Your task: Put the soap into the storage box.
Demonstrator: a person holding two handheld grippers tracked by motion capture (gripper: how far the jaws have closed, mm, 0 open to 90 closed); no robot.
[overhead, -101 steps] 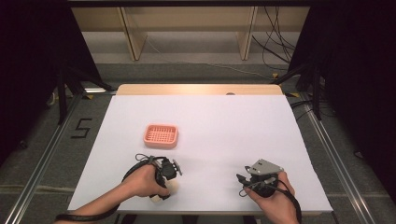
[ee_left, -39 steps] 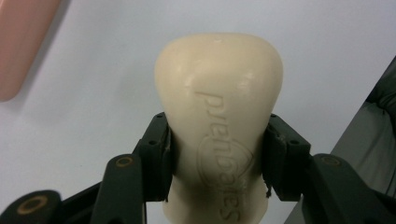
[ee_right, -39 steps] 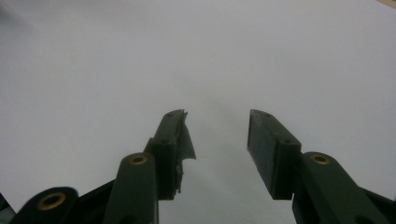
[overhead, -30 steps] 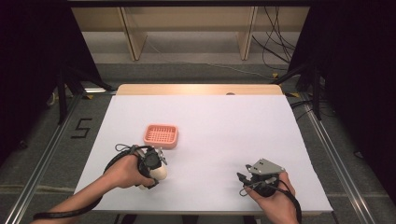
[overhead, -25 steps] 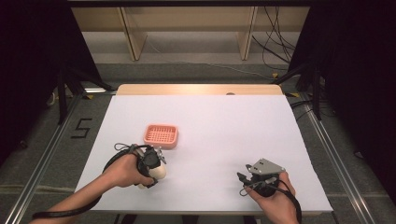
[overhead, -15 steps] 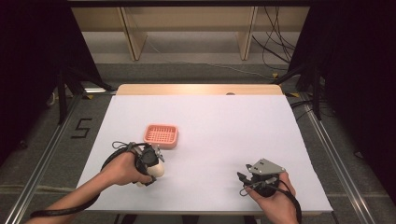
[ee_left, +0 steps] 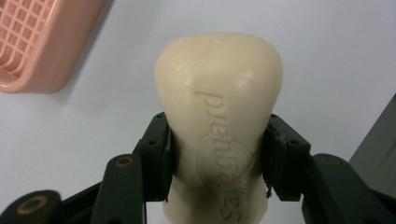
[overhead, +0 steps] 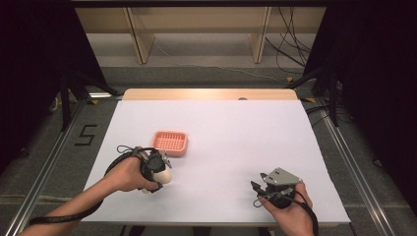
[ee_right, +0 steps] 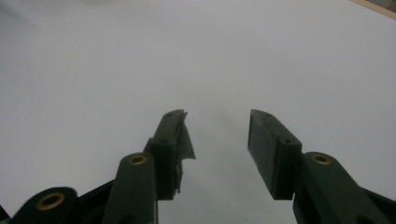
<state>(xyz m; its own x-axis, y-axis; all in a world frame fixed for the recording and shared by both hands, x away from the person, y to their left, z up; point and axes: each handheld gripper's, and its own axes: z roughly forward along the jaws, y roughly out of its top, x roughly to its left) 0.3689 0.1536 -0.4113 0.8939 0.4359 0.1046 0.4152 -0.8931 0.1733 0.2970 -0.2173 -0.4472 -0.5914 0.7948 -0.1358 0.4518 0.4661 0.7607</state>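
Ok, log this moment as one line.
left gripper: shut on cream soap bar | pink plastic basket: empty | right gripper: open, idle

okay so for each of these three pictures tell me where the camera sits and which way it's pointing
High view: above the person's side, looking forward and down on the white table; both forearms and hands show.
Left gripper view: rides the left tool, looking along its jaws clamped on a cream soap bar.
Right gripper view: rides the right tool, looking along its open jaws at bare tabletop.
Shared: the high and left gripper views both show the pink soap dish.
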